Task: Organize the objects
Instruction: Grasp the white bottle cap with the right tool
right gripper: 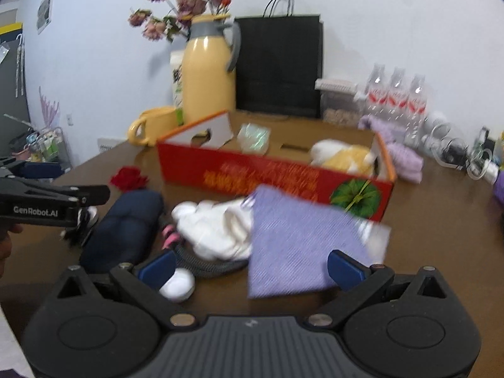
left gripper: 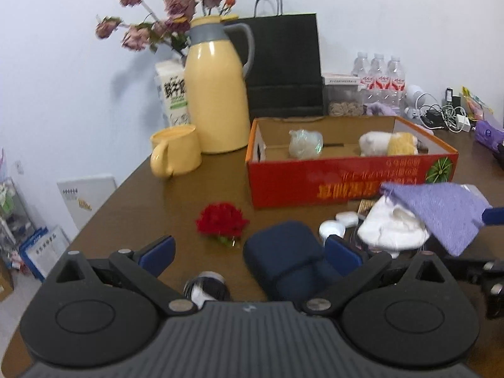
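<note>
My left gripper [left gripper: 250, 252] stands open low over the brown table [left gripper: 157, 195], with a navy zip case [left gripper: 283, 252] between its fingers. A red fabric flower [left gripper: 222, 223] lies just beyond it. My right gripper [right gripper: 252, 267] is open too. A purple cloth [right gripper: 299, 242] hangs blurred between its fingers, its corner against the right finger, above the table. In the left wrist view the purple cloth [left gripper: 441, 211] hangs in front of the red cardboard box [left gripper: 346, 182]. The box holds a white-and-yellow plush [left gripper: 390, 143] and a plastic-wrapped bundle [left gripper: 305, 143].
A white cloth heap [right gripper: 217, 233], white round cases [right gripper: 178, 285] and a small black-and-white roll [left gripper: 204, 286] lie by the case. A yellow jug [left gripper: 217, 94], mug [left gripper: 176, 154], black bag [left gripper: 283, 63], bottles [left gripper: 378, 75] and cables [left gripper: 441, 116] line the back.
</note>
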Motion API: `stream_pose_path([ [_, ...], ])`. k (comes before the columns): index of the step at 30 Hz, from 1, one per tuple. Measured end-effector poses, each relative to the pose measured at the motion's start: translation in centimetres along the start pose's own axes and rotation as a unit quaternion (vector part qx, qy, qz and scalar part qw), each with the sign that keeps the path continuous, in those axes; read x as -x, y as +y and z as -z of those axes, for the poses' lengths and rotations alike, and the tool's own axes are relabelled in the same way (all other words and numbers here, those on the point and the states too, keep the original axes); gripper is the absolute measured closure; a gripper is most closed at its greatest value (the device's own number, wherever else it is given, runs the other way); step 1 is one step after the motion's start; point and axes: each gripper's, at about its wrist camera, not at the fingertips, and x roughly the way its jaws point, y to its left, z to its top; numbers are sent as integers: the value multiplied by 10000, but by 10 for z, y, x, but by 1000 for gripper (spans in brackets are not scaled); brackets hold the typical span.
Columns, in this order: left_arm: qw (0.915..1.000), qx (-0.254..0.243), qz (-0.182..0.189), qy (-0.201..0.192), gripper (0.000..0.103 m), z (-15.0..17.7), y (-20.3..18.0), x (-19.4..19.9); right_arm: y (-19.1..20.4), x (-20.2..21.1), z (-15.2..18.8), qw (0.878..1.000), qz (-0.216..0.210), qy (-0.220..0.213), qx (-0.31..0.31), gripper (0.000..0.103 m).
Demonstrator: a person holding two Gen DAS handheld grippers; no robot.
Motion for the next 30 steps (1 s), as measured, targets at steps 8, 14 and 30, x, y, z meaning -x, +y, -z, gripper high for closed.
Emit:
stream_pose_path([
  [8,9999,129,52,30,0,16,2,12,23,-10,16,9994,-251,213,143,26],
  [14,9999,117,107,67,0,19,-1,10,32,-16,14,9984,-409,263,295,51],
  [30,9996,105,241,134,0,16,-6,4,37,-15,11,9973,-636,24,378,76],
])
